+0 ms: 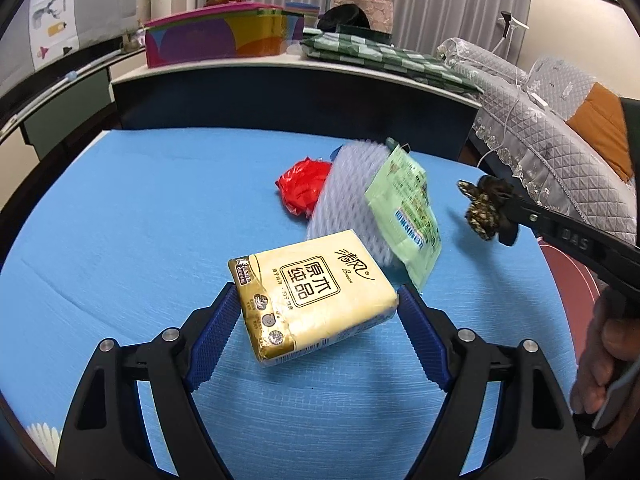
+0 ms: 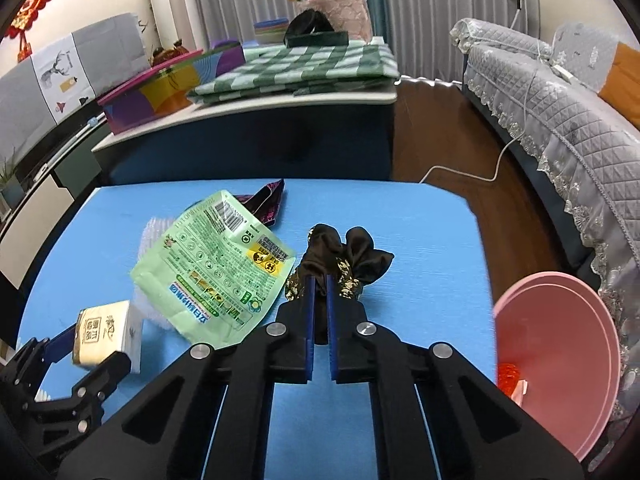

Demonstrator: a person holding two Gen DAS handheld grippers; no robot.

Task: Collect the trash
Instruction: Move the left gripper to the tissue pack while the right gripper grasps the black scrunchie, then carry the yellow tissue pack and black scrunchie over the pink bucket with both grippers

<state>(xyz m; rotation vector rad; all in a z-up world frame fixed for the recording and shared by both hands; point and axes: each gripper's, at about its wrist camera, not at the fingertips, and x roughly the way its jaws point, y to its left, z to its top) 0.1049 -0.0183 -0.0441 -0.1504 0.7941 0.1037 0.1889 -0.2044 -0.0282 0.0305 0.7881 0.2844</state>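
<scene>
Right wrist view | right tool clenched on dark patterned scrunchie above blue counter | left tool grasping yellow tissue pack | pink basin at counter's right

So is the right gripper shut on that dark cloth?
Shut: the right gripper has its jaws pinching the dark cloth, nearly touching.
</scene>
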